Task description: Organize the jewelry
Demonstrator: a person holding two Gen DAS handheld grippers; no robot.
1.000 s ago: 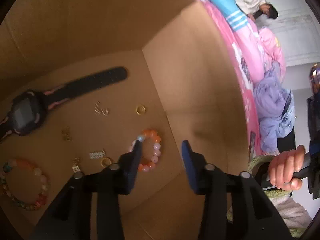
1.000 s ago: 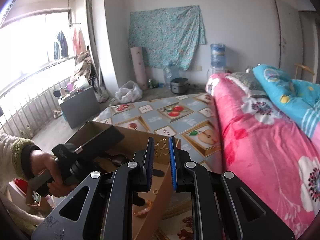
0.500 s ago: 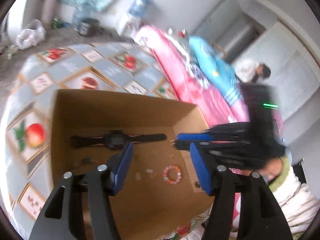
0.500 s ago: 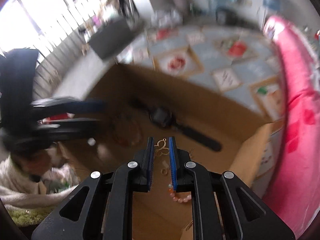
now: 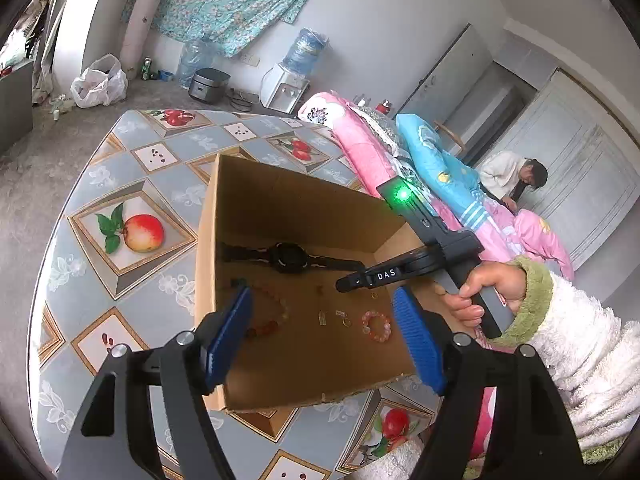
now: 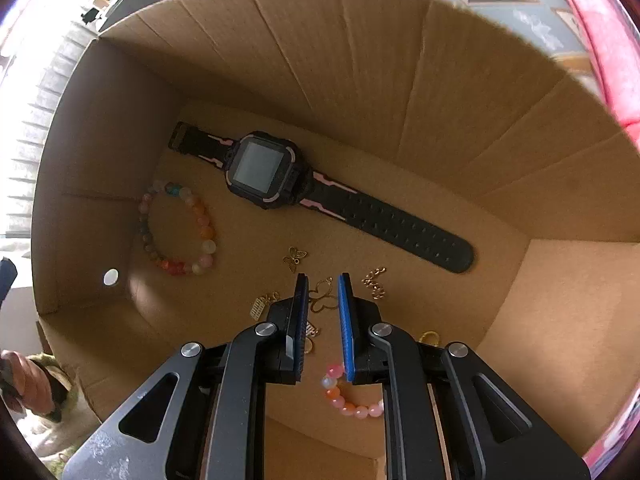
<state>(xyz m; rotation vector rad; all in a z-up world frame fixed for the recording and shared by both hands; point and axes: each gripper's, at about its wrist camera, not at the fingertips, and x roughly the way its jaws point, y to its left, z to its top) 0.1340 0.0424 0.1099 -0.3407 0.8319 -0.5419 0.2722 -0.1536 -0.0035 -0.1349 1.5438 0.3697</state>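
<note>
A cardboard box (image 5: pixel 280 196) (image 6: pixel 360 60) stands on the table. In it lie a black and pink watch (image 6: pixel 280 176) (image 5: pixel 290 258), a large multicolour bead bracelet (image 6: pixel 176 228) (image 5: pixel 268 312), a small pink bead bracelet (image 6: pixel 348 400) (image 5: pixel 376 326), and several small gold charms and rings. My right gripper (image 6: pixel 322 292) is down inside the box, shut on a gold butterfly pendant (image 6: pixel 322 296) just above the floor. It also shows in the left wrist view (image 5: pixel 344 282). My left gripper (image 5: pixel 320 332) is open and empty, above the box's near side.
A fruit-pattern tablecloth (image 5: pixel 132 232) covers the round table. Pink and blue bedding (image 5: pixel 432 168) lies to the right, with a person (image 5: pixel 508 172) beyond. A gold butterfly charm (image 6: pixel 295 258) and a gold ring (image 6: pixel 429 337) lie near my right gripper.
My left gripper has pulled up out of the box and opened wider. My right gripper has swung over and down into the box, still holding the pendant.
</note>
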